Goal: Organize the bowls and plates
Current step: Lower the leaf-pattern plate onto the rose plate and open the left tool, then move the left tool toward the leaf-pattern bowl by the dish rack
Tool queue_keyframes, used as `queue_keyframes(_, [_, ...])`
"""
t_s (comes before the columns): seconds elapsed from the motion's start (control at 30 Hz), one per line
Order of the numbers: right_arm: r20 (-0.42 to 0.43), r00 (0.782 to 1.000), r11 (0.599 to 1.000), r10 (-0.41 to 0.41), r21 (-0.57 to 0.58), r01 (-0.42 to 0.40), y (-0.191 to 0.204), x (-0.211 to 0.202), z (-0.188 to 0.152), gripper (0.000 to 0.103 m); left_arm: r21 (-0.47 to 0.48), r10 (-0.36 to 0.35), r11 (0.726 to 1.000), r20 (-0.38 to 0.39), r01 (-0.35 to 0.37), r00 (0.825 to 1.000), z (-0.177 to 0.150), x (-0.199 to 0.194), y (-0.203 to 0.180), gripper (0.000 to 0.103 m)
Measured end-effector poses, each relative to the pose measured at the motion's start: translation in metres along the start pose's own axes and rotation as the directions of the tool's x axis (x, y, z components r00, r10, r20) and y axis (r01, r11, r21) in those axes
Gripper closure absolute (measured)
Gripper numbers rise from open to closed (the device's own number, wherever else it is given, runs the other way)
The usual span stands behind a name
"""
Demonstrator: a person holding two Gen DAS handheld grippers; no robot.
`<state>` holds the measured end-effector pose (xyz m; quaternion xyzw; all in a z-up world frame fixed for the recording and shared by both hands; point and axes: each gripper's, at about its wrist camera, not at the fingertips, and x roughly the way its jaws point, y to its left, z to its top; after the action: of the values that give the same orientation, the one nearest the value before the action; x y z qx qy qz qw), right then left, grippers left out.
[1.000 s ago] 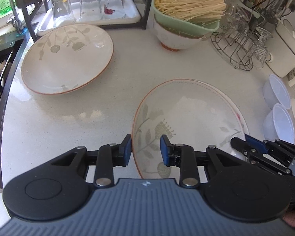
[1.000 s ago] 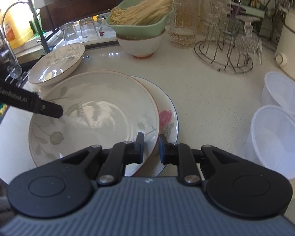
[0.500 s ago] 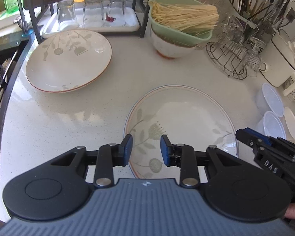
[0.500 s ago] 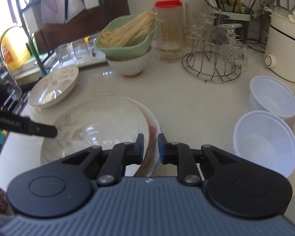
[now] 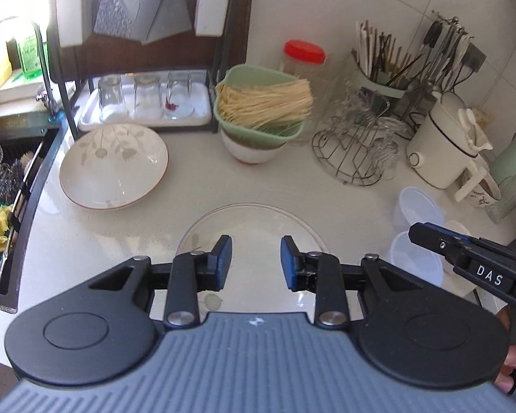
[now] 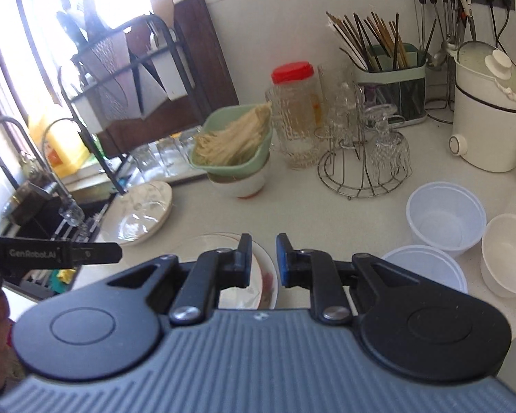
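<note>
A leaf-patterned plate lies on a pink-flowered plate on the counter just ahead of both grippers. A second leaf-patterned plate lies near the sink, and it also shows in the right wrist view. My left gripper is open and empty, raised above the stack. My right gripper is open by a narrow gap and empty, above the stack's right edge. Translucent plastic bowls and a white bowl stand at the right. A green bowl of noodles sits on a white bowl.
A wire rack with glasses, a white pot, a chopstick holder and a red-lidded jar stand at the back. A tray of upturned glasses sits under the dish rack. The sink is at the left.
Both grippers have risen and pulled back from the stacked plates, so more of the counter and back wall shows. The right jaws have opened slightly. The plates stay put.
</note>
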<state>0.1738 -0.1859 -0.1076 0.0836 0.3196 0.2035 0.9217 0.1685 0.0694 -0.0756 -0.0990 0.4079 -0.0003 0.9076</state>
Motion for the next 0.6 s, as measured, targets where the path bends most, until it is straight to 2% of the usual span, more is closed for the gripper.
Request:
queue_keyframes(0.2, [0.021,0.999,0.999,0.049,-0.019,-0.048,-0.002,-0.039,0.006,0.084,0.004,0.009,1.0,0.036,-0.009,0.999,-0.012,-0.042,-0.031,0.068])
queue_keyframes(0.33, [0.039,0.997,0.997,0.07,-0.04,-0.068,-0.005,-0.058,0.003,0.084,-0.03,-0.002,1.0,0.045,0.004,0.999,-0.024,-0.061,-0.04,0.067])
queue_keyframes(0.43, [0.035,0.998,0.997,0.059,-0.056,-0.057,-0.008,-0.062,-0.005,0.084,-0.026,0.029,0.999,0.004,-0.029,1.0,-0.037,-0.061,-0.047,0.066])
queue_keyframes(0.6, [0.01,0.997,0.997,0.073,-0.04,-0.073,-0.014,-0.077,-0.02,0.084,-0.053,0.039,0.998,-0.005,-0.039,0.999,-0.056,-0.073,-0.052,0.066])
